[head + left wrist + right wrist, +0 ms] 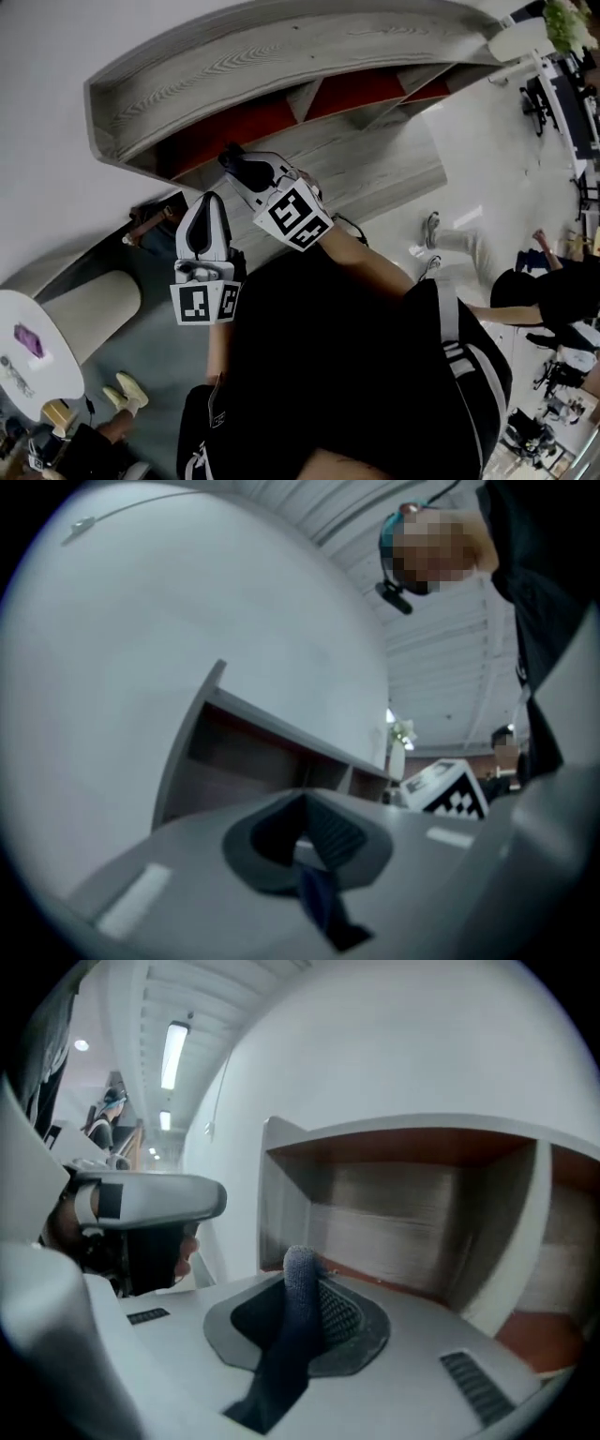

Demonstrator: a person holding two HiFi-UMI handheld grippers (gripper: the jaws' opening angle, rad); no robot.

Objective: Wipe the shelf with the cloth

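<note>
While the right claw (305, 1279) clamps the dark cloth (286, 1354) near the shelf (403, 1208) and the left claw (302, 841) pinches a strip too, best press it flat, sweeping from the back corner outward.

shelf (281, 66) bays open-fronted | dividers (298, 101) between | table (52, 367) left

Head camera high and steep, two jaw cameras low and close to the shelf (281, 56)

The head view looks down over the person's torso onto both hand-held grippers and the shelf top. The left hand-held gripper (210, 199) view tilts up past its closed jaws to the shelf end, wall and ceiling. The right hand-held gripper (238, 166) view faces one compartment at close range, with cloth (295, 1326) nearest the lens. All three share the shelf.
</note>
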